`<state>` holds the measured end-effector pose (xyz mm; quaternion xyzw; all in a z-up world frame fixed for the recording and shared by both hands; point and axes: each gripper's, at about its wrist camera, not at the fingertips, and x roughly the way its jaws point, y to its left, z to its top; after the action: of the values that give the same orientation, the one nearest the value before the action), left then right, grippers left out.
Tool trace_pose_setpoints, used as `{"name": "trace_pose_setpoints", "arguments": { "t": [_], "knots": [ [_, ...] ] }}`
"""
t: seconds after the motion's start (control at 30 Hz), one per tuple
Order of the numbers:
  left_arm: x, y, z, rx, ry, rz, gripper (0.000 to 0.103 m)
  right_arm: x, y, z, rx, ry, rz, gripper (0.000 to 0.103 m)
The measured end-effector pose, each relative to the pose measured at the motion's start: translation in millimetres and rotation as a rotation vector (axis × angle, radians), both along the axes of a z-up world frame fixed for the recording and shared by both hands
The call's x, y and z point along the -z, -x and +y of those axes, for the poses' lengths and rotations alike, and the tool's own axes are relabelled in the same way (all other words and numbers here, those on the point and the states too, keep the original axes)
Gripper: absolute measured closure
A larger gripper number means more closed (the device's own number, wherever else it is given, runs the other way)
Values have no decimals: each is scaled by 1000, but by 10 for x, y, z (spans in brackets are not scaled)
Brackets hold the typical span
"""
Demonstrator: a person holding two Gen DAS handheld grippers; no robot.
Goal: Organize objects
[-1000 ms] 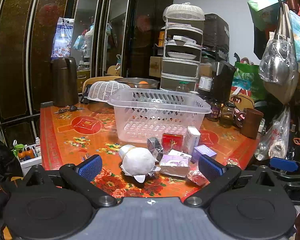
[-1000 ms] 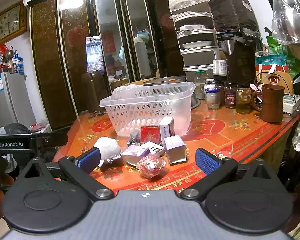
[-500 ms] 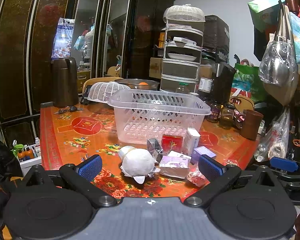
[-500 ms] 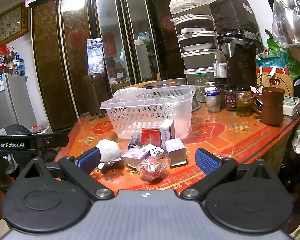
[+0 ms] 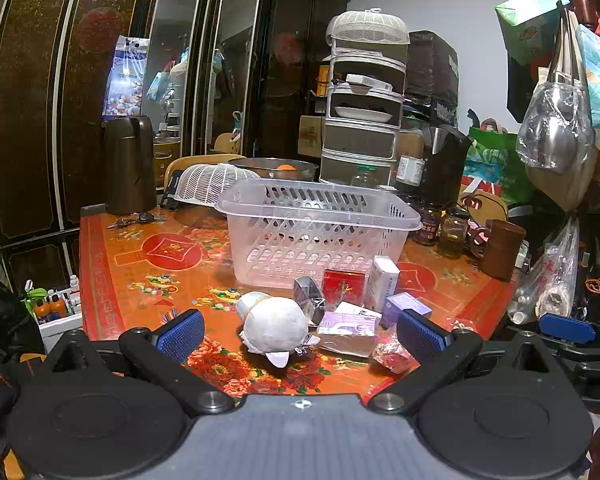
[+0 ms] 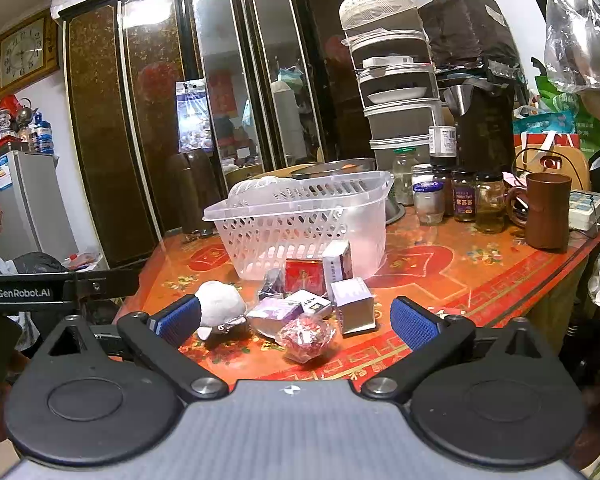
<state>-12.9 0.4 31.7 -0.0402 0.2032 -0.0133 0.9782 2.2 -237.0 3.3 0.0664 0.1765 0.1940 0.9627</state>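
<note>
We hold the left hand-held gripper (image 5: 300,330) and the right hand-held gripper (image 6: 296,320) with fingers spread wide, gripping nothing, short of the clutter on the desk (image 5: 140,276). The pile sits at 6 o'clock of the empty lattice plastic basket (image 5: 316,236). We judge the crinkly wrapped red ball (image 6: 306,338) may roll off the near edge if nudged. The soft white plush (image 5: 274,326) will squash; the glossy cardboard boxes (image 6: 354,304) could slip or topple.
</note>
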Motion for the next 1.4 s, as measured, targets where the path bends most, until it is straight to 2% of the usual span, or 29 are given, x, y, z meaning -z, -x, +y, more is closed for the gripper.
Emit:
{"name": "trace_pose_setpoints", "arguments": {
  "t": [1.4],
  "knots": [
    [58, -10, 15, -4, 12, 5, 0, 42, -17, -29, 10, -12, 3, 0]
  ]
}}
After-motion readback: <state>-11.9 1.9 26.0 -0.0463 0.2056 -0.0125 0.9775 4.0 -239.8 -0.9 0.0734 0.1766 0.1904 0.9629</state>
